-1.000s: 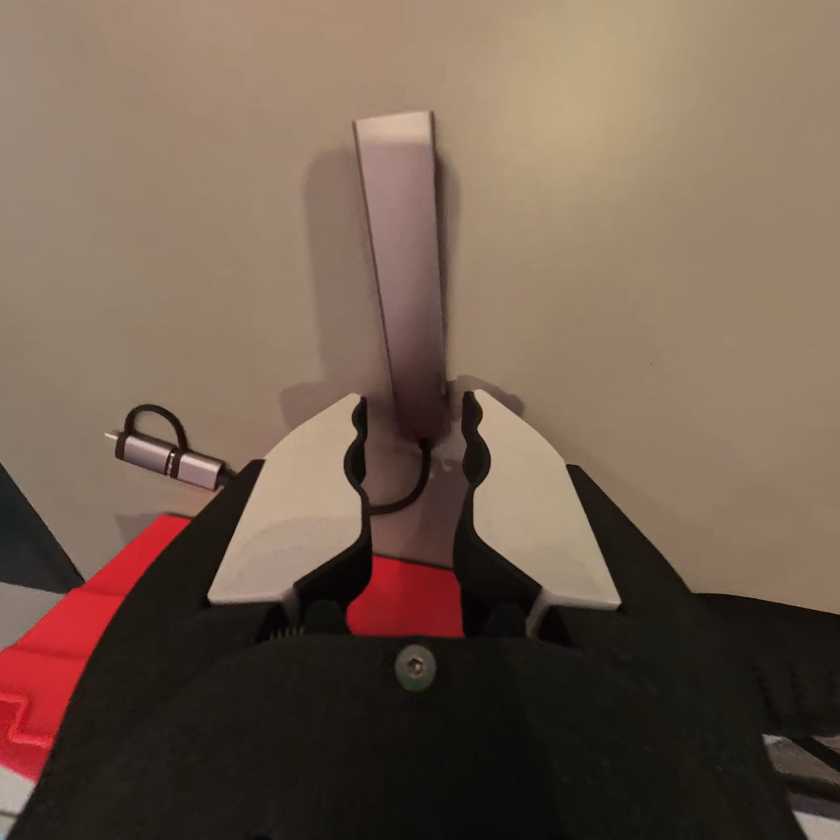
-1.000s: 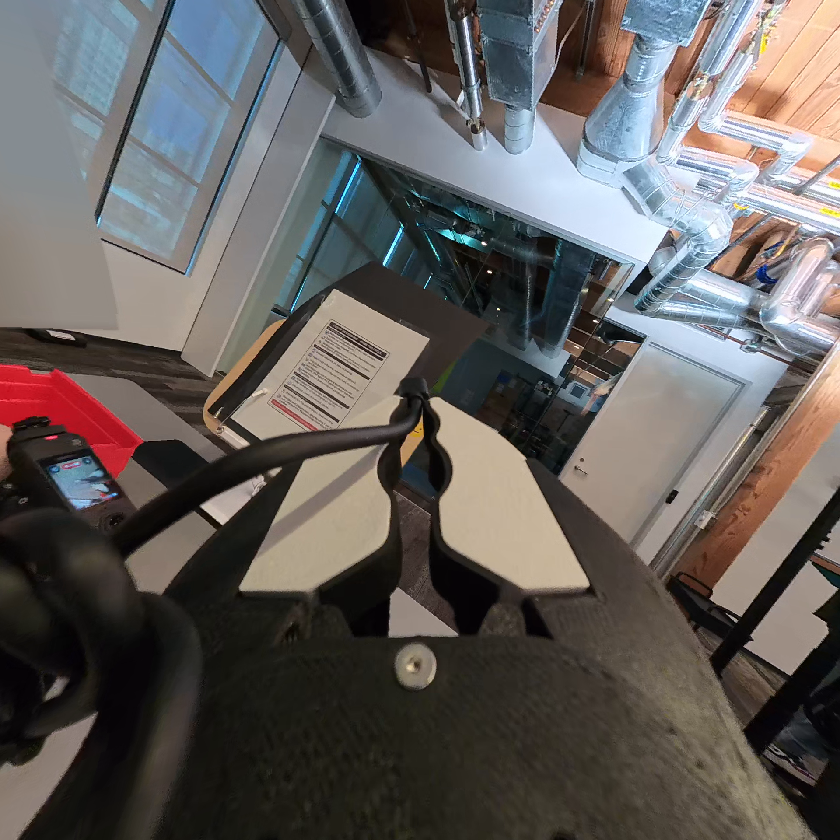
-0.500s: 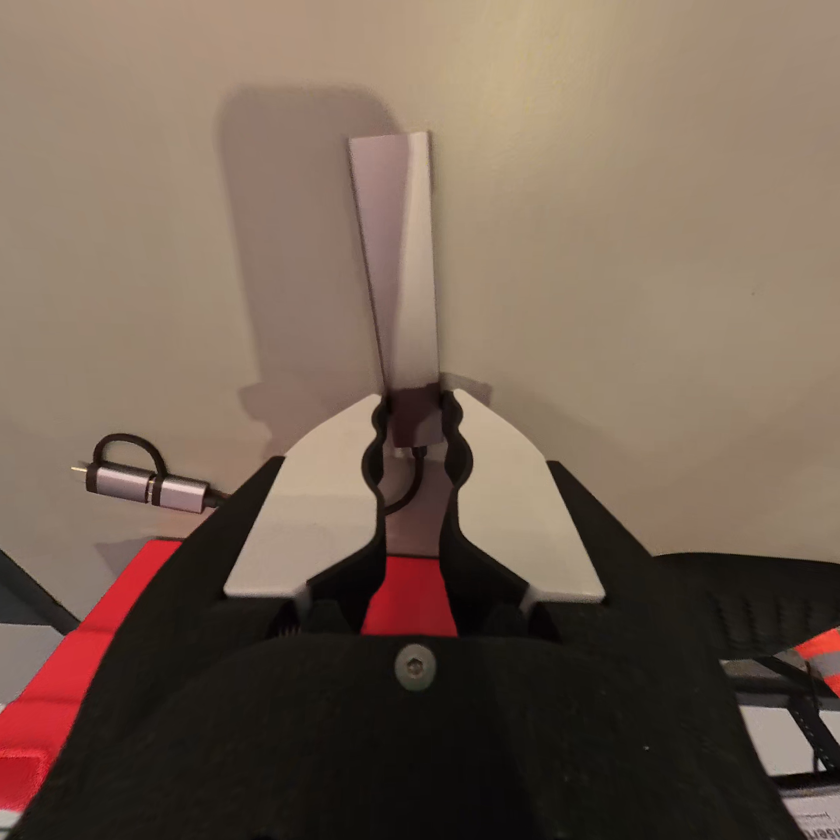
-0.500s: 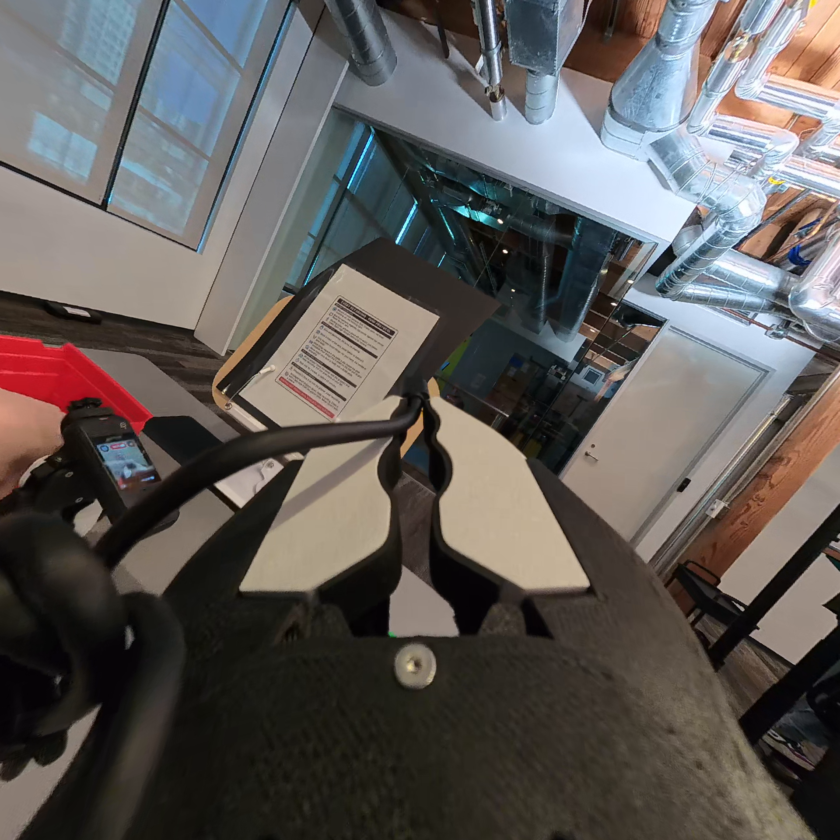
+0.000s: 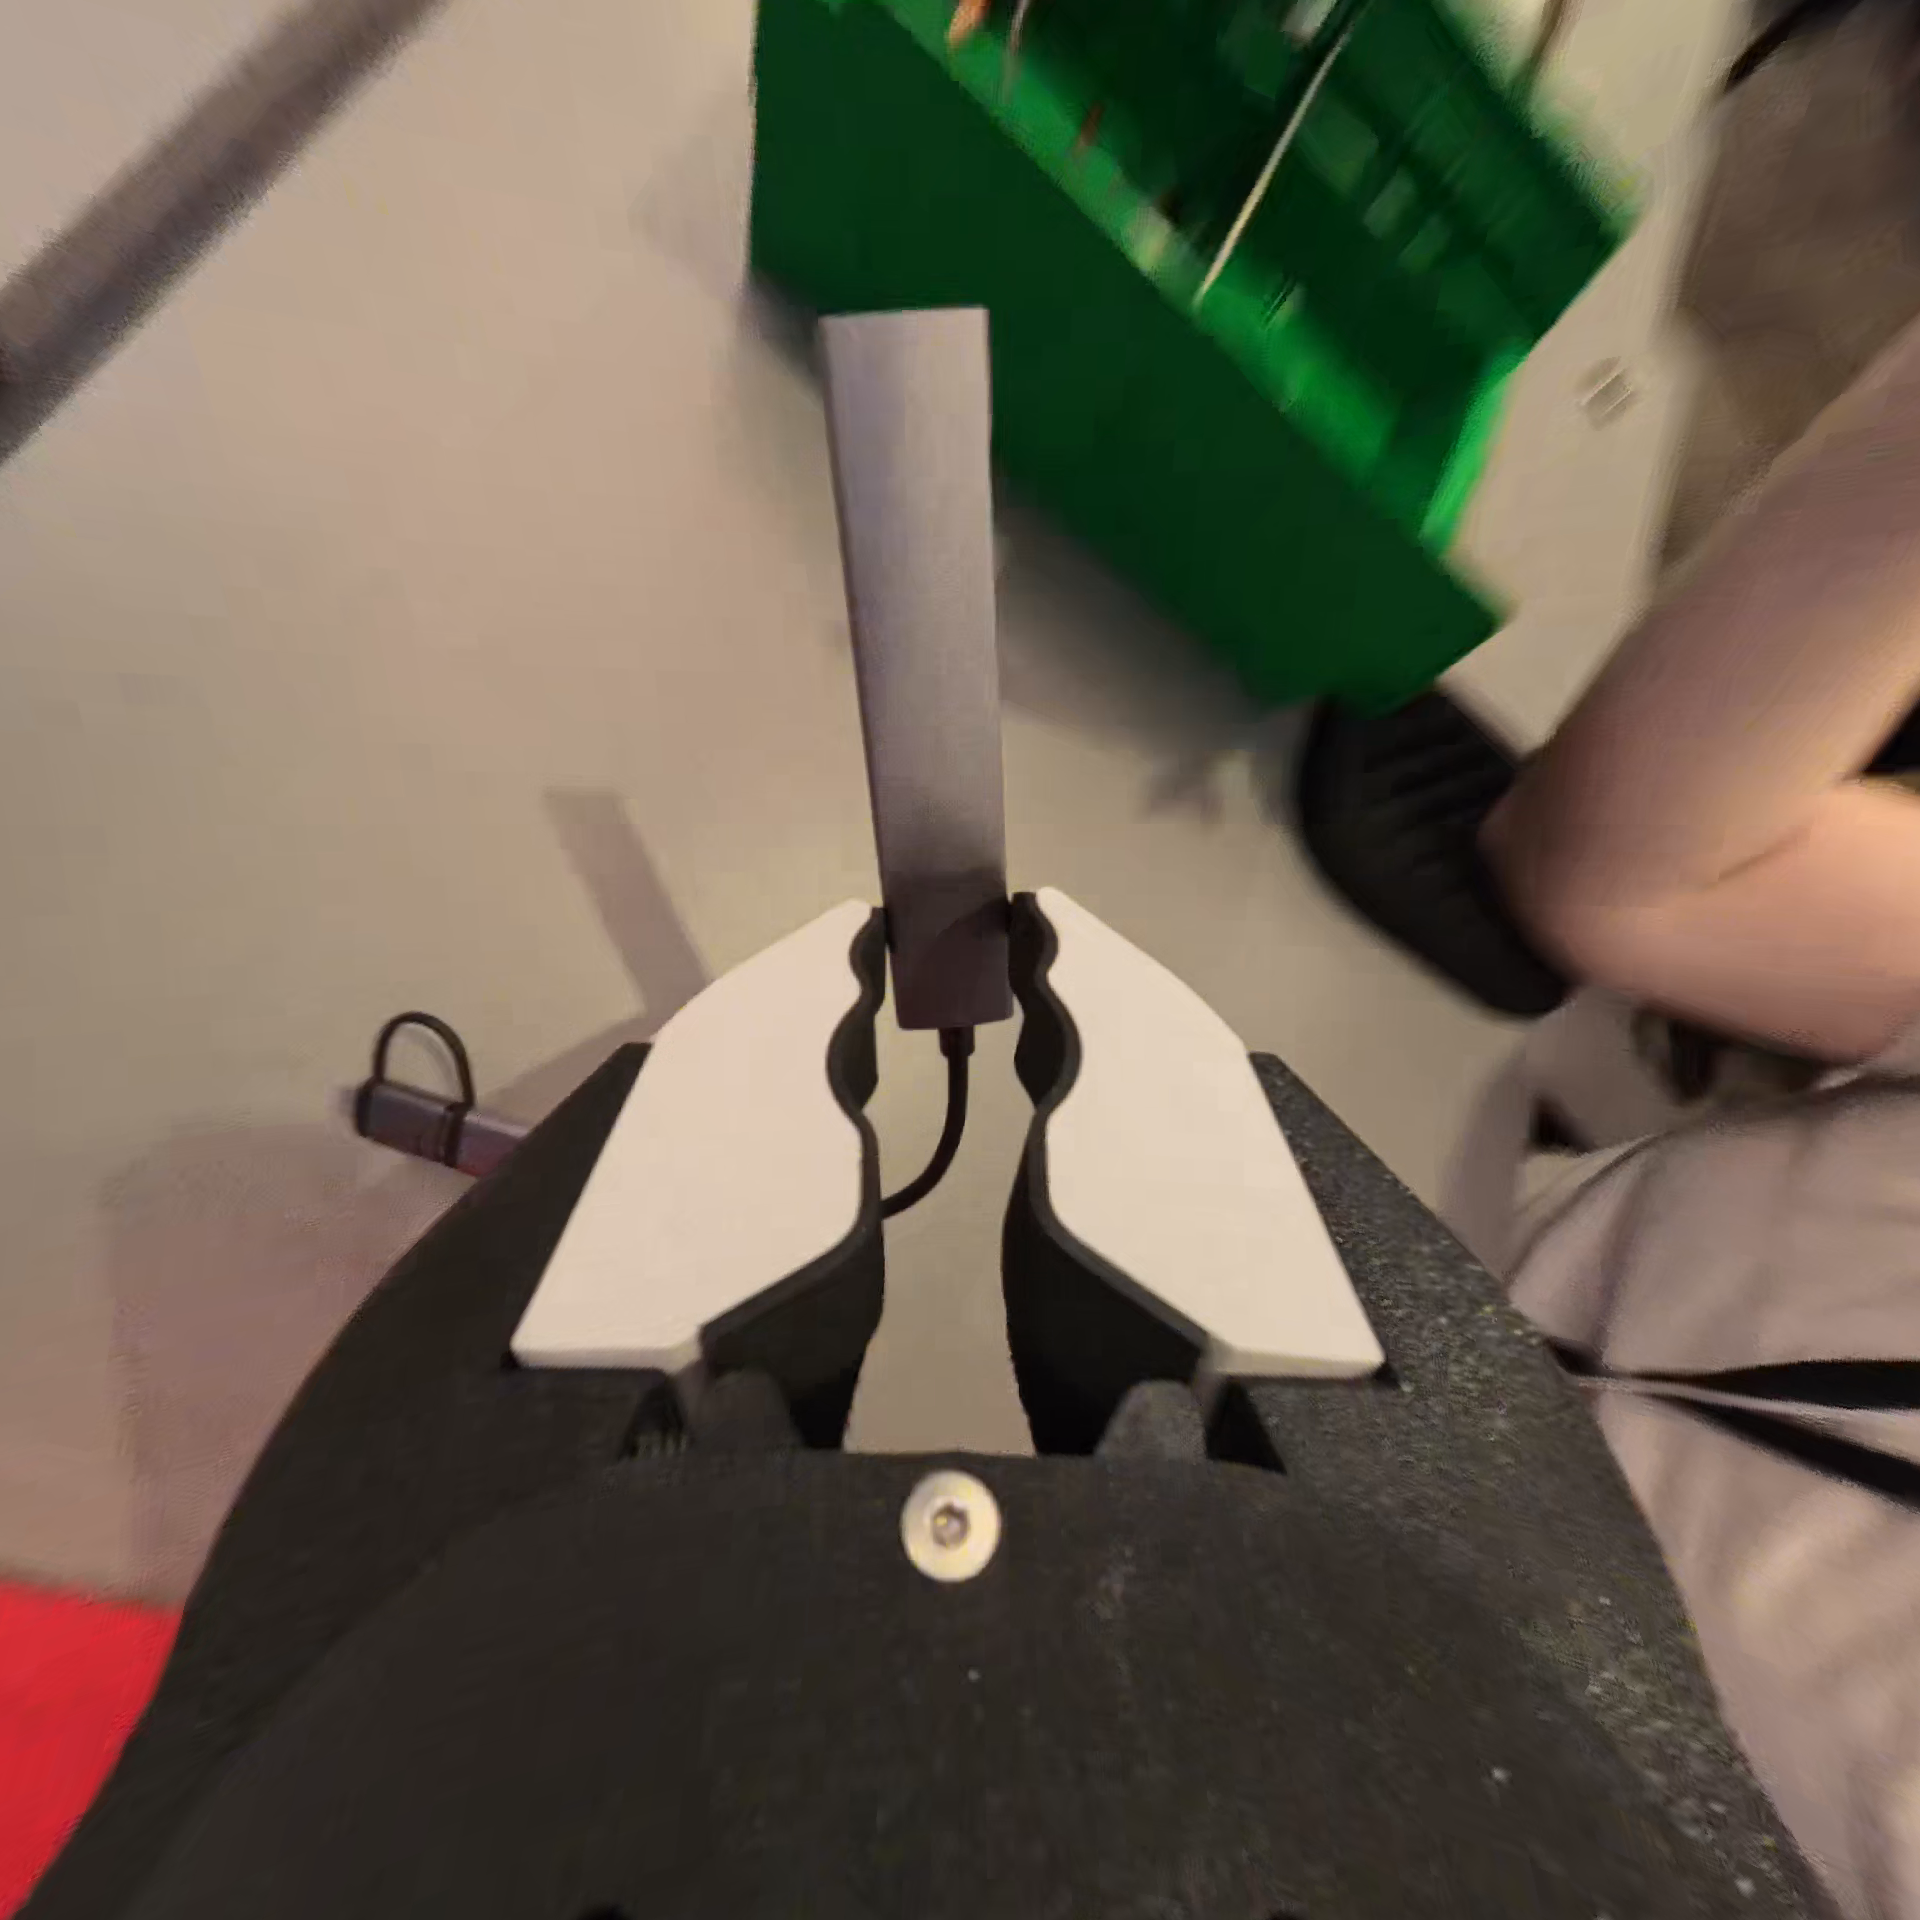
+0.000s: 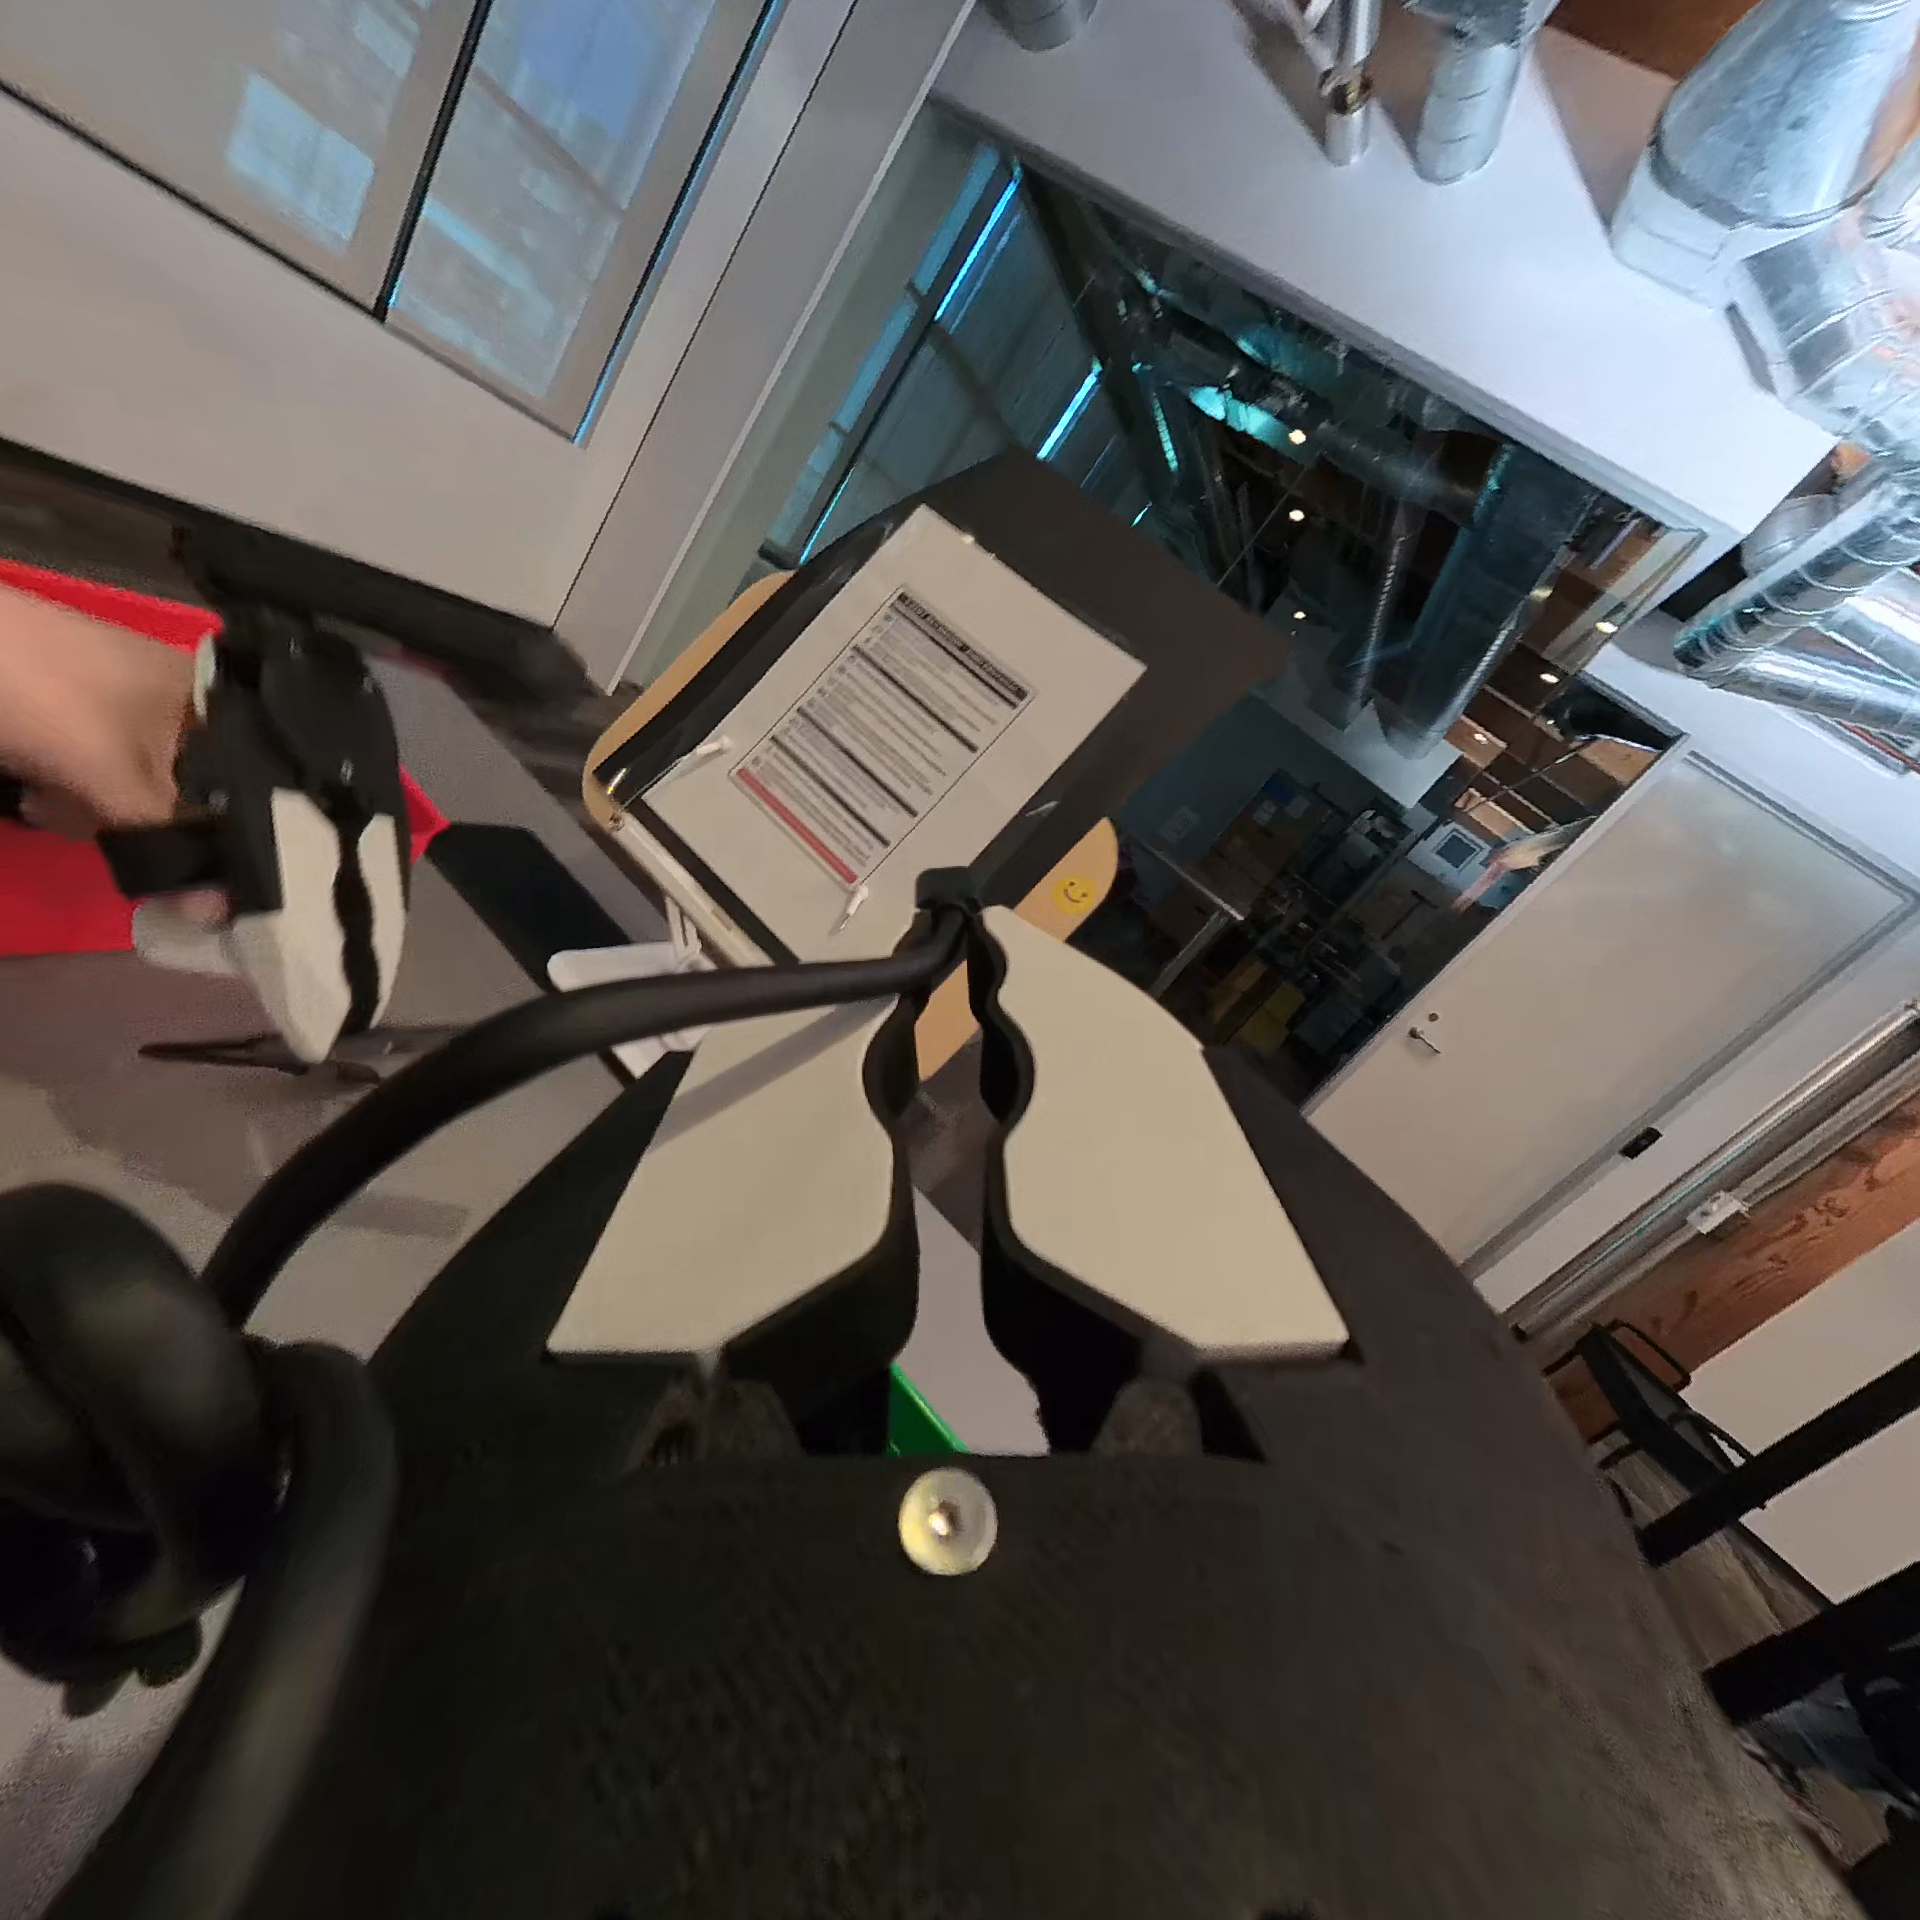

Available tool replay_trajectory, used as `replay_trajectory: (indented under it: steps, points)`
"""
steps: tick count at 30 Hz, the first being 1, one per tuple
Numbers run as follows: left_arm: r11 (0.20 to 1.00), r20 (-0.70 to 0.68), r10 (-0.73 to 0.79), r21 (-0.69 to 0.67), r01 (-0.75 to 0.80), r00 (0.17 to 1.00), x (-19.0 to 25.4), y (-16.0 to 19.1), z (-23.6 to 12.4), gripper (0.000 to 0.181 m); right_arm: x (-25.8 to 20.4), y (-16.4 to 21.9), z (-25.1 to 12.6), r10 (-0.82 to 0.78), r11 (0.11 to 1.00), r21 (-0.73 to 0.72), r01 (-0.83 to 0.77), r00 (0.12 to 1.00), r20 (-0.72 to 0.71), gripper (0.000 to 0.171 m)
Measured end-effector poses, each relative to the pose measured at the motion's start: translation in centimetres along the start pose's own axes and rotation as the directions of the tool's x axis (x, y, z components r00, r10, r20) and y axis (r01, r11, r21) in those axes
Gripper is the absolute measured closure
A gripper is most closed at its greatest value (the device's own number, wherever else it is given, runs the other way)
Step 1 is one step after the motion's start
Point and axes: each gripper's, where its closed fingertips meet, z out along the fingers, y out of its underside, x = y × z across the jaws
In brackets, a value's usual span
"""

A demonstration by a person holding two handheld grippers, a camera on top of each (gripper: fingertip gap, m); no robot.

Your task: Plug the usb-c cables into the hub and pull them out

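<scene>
My left gripper (image 5: 945, 914) is shut on the near end of a slim grey hub (image 5: 920, 623) and holds it pointing away from me above the pale table. The hub's own thin black lead (image 5: 940, 1143) curves back between the fingers to its grey plug (image 5: 416, 1122) at the left. My right gripper (image 6: 961, 925) is shut on the plug end of a black usb-c cable (image 6: 623, 1023), whose tip (image 6: 945, 888) sticks out past the fingertips. The cable loops away to the lower left. The left gripper (image 6: 312, 914) also shows far left in the right wrist view, held by a hand.
A green bin (image 5: 1195, 364) with parts in it stands beyond the hub to the right. A person's arm (image 5: 1683, 883) crosses the right side. A red bin (image 6: 62, 894) is at the left. A black stand with a printed page (image 6: 914, 727) stands at the grey table's (image 6: 468, 1153) far edge. Left tips to right tips: about 25 cm.
My left gripper has closed on the hub's near end and lifted and swung it, bringing the green bin and the arm into view. My right gripper stays shut on the cable and has tilted.
</scene>
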Motion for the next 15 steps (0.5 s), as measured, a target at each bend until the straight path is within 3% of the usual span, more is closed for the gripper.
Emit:
replay_trajectory:
  steps: [4, 8, 12, 15]
  points:
    - [0.956, -0.031, 0.02, 0.292, -0.01, 0.999, 2.4, -4.2, -3.0, 0.159, -2.6, 0.5, 2.0, -0.088, 0.993, -0.078, 0.094, 0.993, 0.075, 0.164]
    - [0.835, -0.088, 0.081, 0.55, -0.019, 0.993, 4.2, -7.5, -5.9, 0.159, -5.3, 1.2, 3.9, -0.204, 0.963, -0.148, 0.224, 0.969, 0.135, 0.164]
    - [0.763, -0.043, 0.114, 0.643, -0.059, 0.993, 3.5, -8.0, -6.9, 0.159, -7.2, 1.0, 5.7, -0.276, 0.943, -0.148, 0.298, 0.949, 0.153, 0.164]
    - [0.762, 0.029, 0.133, 0.636, -0.121, 0.991, 2.6, -7.1, -6.3, 0.159, -8.7, 0.6, 6.5, -0.335, 0.926, -0.116, 0.358, 0.925, 0.179, 0.164]
